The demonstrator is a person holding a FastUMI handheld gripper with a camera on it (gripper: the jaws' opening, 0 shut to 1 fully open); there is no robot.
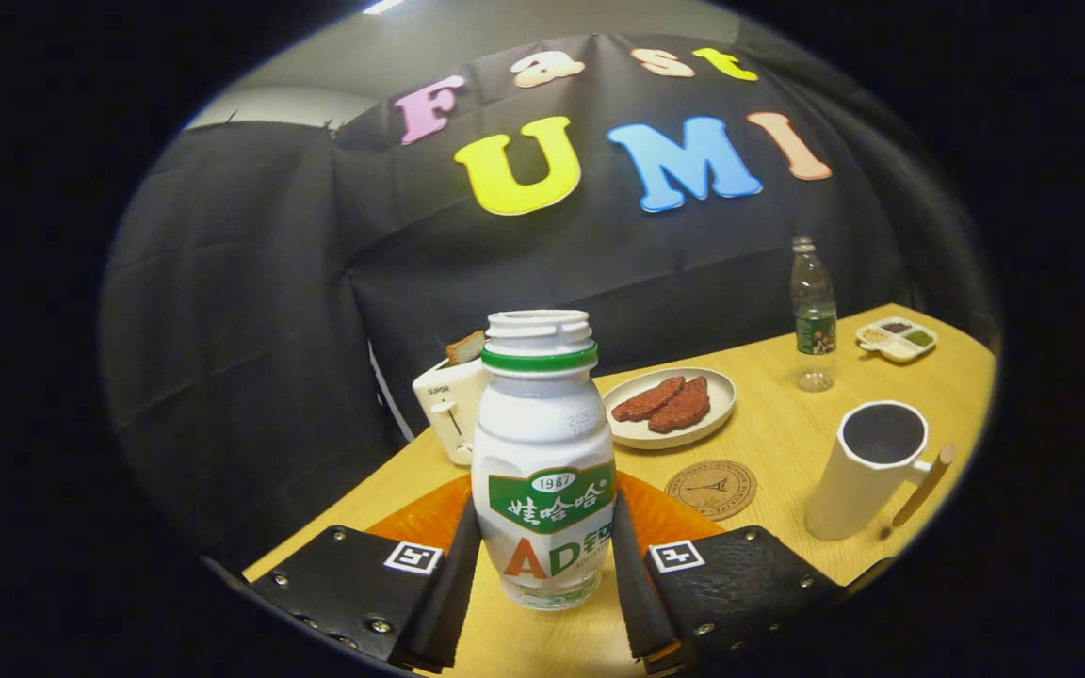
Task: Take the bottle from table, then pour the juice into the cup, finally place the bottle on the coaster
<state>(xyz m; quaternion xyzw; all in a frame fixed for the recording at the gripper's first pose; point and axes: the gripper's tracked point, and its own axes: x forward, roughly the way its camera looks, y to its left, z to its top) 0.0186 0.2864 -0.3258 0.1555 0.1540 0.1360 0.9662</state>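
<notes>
Gripper view puts the bottle [542,471] right where we want it: standing between our two fingers, its long axis upright, cap off and mouth open at the top. The gripper [544,565] has both fingers [453,584] pressed against the bottle's lower sides, so we judge it clamped on the bottle. Its base seems to sit at or just above the surface [769,433]; we cannot tell whether it is already lifted.

The relation our coming move turns on is the cup [867,471]. It stands ahead of us and off to the right, apart from the bottle, open mouth up and handle turned to the far right side. To pour, we would carry the bottle rightward and tip its neck toward that rim.

Between bottle and cup, just beyond the right finger, lies the round coaster [711,489], flat and bare, where the bottle should end.

Behind the bottle we see an orange mat [665,518] on the wooden surface. Farther back sit a toaster [451,410], a plate of meat slices [670,407], a clear water bottle [813,315] and a small divided dish [897,339]. Black cloth walls the booth in.
</notes>
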